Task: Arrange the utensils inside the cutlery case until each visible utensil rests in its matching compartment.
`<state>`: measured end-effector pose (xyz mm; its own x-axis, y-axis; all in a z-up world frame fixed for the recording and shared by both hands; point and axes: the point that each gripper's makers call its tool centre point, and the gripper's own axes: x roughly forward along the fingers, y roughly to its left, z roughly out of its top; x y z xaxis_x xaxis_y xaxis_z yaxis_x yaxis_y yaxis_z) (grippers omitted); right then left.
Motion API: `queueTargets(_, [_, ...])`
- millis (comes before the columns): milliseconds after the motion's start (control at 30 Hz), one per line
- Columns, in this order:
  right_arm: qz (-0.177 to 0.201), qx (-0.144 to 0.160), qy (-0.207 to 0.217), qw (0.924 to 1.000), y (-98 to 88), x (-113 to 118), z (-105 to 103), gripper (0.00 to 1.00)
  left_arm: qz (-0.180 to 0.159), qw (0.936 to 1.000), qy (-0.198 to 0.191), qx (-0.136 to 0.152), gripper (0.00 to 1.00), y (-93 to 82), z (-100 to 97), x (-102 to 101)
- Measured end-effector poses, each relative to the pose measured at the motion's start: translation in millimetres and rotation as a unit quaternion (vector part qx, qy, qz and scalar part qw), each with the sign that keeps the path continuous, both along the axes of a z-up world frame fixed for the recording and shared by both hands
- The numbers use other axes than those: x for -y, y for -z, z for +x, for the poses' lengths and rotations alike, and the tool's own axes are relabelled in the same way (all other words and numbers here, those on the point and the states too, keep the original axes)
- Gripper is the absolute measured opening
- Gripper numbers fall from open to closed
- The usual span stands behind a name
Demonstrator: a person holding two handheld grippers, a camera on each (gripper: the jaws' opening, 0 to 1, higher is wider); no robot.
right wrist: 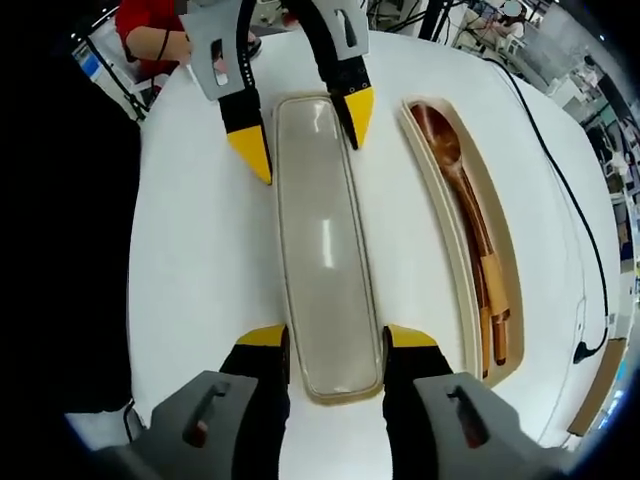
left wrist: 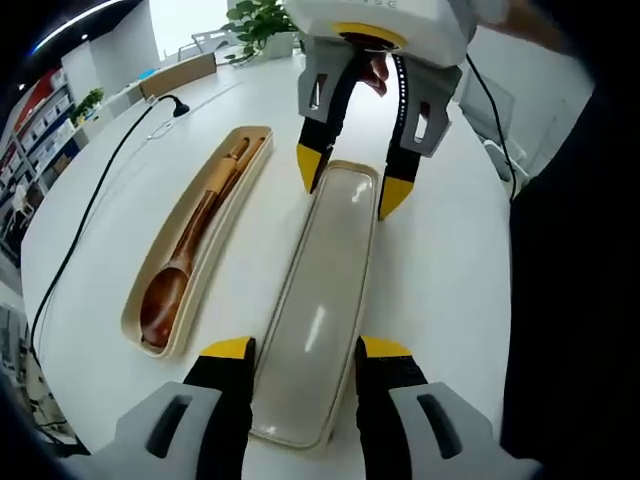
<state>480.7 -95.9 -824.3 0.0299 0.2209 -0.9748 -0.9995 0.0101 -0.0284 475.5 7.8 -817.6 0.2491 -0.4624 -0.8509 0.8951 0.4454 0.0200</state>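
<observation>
Cutlery case lid (left wrist: 318,310), a long translucent beige plastic cover with rounded ends, lies flat on the round white table (left wrist: 440,270) with one gripper at each end. In the left gripper view, the left gripper (left wrist: 303,352) has its grey, yellow-tipped jaws set wide, one on each side of the near end of the lid, close against its edges; whether they press it cannot be told. At the far end, the right gripper (left wrist: 352,180) reaches in from above, its jaws also spread and straddling the lid's other end. The right gripper view shows the same from the opposite side: the right gripper (right wrist: 336,345) brackets its end and the left gripper (right wrist: 305,128) the far one.

Just beside the lid, parallel to it and apart from it, sits the cream-coloured open cutlery case tray (left wrist: 166,345). Inside it lie a brown wooden spoon (left wrist: 172,285) and wooden chopsticks (right wrist: 492,320) next to the spoon's handle. Farther off, a black cable (left wrist: 95,200) trails across the table, and a green potted plant (left wrist: 262,22) stands at the far edge.
</observation>
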Motion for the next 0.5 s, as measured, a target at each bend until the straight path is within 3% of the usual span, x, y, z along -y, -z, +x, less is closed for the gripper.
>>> queueTargets(500, [-0.017, -0.005, -0.008, 0.9998, 0.7, 0.0, 0.3, 0.34, 0.002, 1.0, 0.002, -0.001, 0.41, 0.8, 0.7, -0.3])
